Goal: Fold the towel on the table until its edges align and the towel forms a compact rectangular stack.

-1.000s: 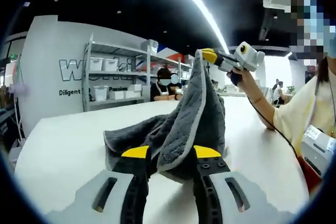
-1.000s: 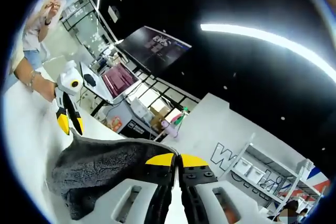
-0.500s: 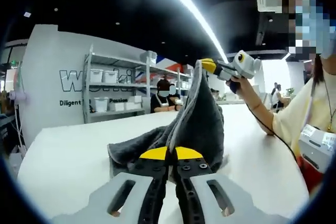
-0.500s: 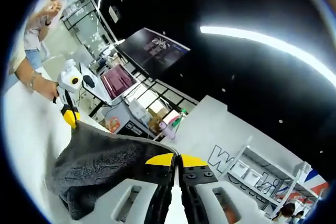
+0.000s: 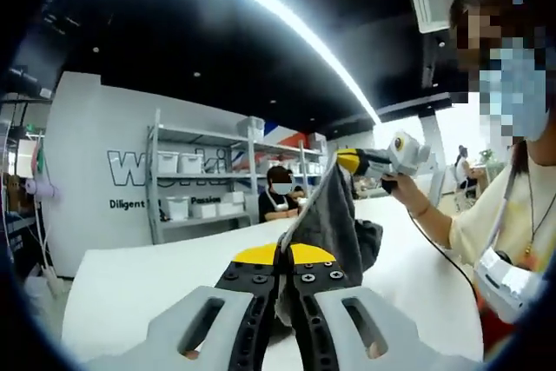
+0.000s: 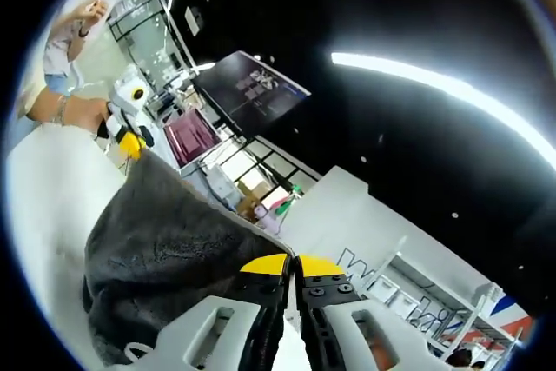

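A dark grey towel (image 5: pixel 334 223) with a pale hem hangs above the white table (image 5: pixel 130 280), held up by two corners. My left gripper (image 5: pixel 284 254) is shut on one corner at the bottom of the left gripper view. Farther off, my right gripper (image 5: pixel 347 162) pinches the other corner, held by a hand. In the right gripper view the towel (image 6: pixel 165 241) spreads as a broad sheet from my right gripper (image 6: pixel 291 264), shut on it, up to the left gripper (image 6: pixel 132 143). The towel's lower end drapes toward the table (image 6: pixel 43 197); contact is hidden.
The person (image 5: pixel 512 215) holding the grippers stands at the table's right side. Behind the table stand metal shelves (image 5: pixel 200 193) with white bins, a lettered wall, and another person (image 5: pixel 280 202). Bare tabletop lies left of the towel.
My left gripper went from open to shut on the towel's near corner. Both grippers then rose, lifting the towel off the table and spreading it between them.
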`<action>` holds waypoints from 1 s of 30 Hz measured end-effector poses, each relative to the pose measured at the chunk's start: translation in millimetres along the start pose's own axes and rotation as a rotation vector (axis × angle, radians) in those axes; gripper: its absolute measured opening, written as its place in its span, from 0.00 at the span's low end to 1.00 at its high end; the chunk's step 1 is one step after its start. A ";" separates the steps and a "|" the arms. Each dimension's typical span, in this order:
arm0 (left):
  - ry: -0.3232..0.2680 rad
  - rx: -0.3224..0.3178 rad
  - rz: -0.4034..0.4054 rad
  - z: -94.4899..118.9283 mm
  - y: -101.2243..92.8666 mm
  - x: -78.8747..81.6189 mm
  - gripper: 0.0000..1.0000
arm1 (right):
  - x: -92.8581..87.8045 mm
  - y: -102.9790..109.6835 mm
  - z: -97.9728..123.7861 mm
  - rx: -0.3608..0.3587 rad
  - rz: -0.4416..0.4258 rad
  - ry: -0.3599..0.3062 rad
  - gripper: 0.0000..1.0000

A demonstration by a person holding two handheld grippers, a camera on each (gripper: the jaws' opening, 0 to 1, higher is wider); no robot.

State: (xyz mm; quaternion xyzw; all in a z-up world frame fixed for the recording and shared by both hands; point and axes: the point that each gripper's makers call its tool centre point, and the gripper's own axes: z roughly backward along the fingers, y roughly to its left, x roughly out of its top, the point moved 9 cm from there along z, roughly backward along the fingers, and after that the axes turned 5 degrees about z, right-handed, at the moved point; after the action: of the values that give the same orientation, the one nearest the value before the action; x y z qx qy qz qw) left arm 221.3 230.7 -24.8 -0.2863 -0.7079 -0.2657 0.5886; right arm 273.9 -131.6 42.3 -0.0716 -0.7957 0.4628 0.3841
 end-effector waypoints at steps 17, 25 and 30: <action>-0.015 0.056 -0.203 29.5 -35.0 94.6 0.02 | 46.6 -18.3 11.1 -0.050 0.115 -0.092 0.00; 0.005 0.104 -0.247 48.5 -47.5 117.8 0.02 | 71.5 -22.9 14.4 -0.045 0.143 -0.158 0.00; 0.036 0.155 -0.257 55.4 -44.4 117.1 0.02 | 71.7 -14.0 8.0 -0.015 0.157 -0.163 0.00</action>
State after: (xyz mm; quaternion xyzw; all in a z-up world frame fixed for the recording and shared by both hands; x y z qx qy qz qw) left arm 134.9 250.3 79.7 -0.1421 -0.7464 -0.2885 0.5827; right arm 222.0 -111.3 90.2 -0.0984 -0.8198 0.4897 0.2801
